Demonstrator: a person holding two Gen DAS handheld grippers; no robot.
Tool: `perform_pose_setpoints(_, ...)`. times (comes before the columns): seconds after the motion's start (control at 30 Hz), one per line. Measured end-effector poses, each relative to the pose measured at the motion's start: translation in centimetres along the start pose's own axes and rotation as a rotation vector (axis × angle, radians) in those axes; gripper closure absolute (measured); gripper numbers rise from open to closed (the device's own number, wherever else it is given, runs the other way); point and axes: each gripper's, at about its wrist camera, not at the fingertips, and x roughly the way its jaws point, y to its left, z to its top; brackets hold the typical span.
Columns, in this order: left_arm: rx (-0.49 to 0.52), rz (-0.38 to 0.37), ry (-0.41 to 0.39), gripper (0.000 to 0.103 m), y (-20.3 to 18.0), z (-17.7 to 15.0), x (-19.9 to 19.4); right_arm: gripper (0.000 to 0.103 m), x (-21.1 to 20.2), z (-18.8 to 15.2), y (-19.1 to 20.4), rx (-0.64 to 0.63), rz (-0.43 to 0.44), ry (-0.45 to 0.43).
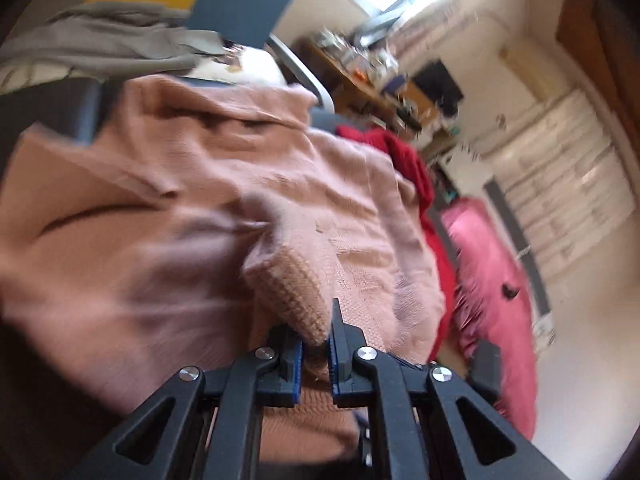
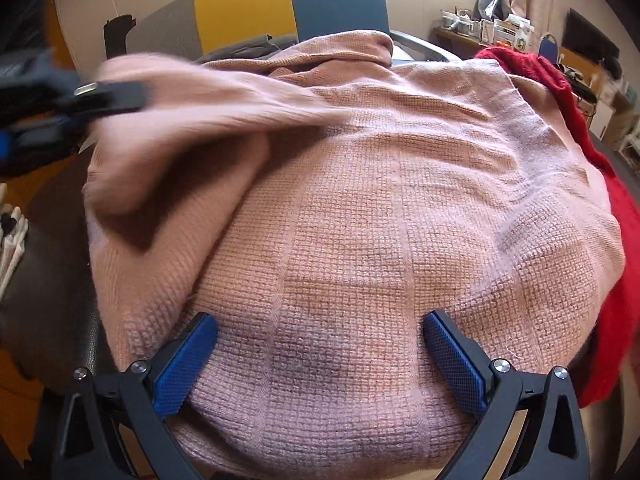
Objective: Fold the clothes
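Your left gripper (image 1: 316,350) is built of matte black plastic linkage arms with triangular cut-outs, joined by round silver screw heads. Its two fingers carry blue ribbed pads (image 1: 297,364) on their inner faces. Your right gripper (image 2: 320,356) matches it: black arms, silver pivot screws, triangular slots, and blue cross-hatched pads (image 2: 454,356) lining both fingers. No cables or markings are discernible.

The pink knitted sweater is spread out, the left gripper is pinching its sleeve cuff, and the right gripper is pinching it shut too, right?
Not quite. The right gripper is open: the right wrist view shows its jaws spread wide over the pink knitted sweater, gripping nothing. The left gripper does pinch the ribbed sleeve cuff.
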Motion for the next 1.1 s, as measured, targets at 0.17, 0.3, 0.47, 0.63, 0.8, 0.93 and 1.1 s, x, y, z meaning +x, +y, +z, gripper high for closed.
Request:
perform_pose_setpoints(0.17, -0.174, -0.026, -0.036, 0.095, 5.4, -3.9, -4.3, 0.000, 0.0, -0.1, 0.1, -0.001, -0.009, -0.009)
perform_pose_setpoints(0.3, -0.262, -0.007, -0.040, 0.094, 8.3, -7.9, -6.2, 0.000, 0.0, -0.1, 0.2, 0.001, -0.016, -0.015)
perform_pose_setpoints(0.47, -0.384, 0.058, -0.042, 0.083, 11.3, -11.8, -8.3, 0.000, -0.2, -0.2, 0.4, 0.003, -0.024, -0.014)
perform_pose_setpoints(0.63, -0.374, 0.267, -0.157, 0.081, 11.1, -12.6, -12.3, 0.000, -0.3, -0.3, 0.5, 0.007, -0.030, -0.012)
perform_pose_setpoints(0.8, -0.029, 0.307, -0.148, 0.067, 3.1, -11.3, -10.7, 0.000, -0.2, -0.2, 0.4, 0.011, -0.036, -0.015)
perform_pose_setpoints(0.93, 0.219, 0.388, -0.076, 0.052, -1.9, -11.0, -5.6, 0.000, -0.4, -0.3, 0.4, 0.011, -0.037, -0.020)
perform_pose_setpoints(1.1, 0.150, 0.560, 0.040, 0.062, -0.2, -9.7, -0.7, 0.000, -0.6, -0.5, 0.4, 0.011, -0.034, -0.027)
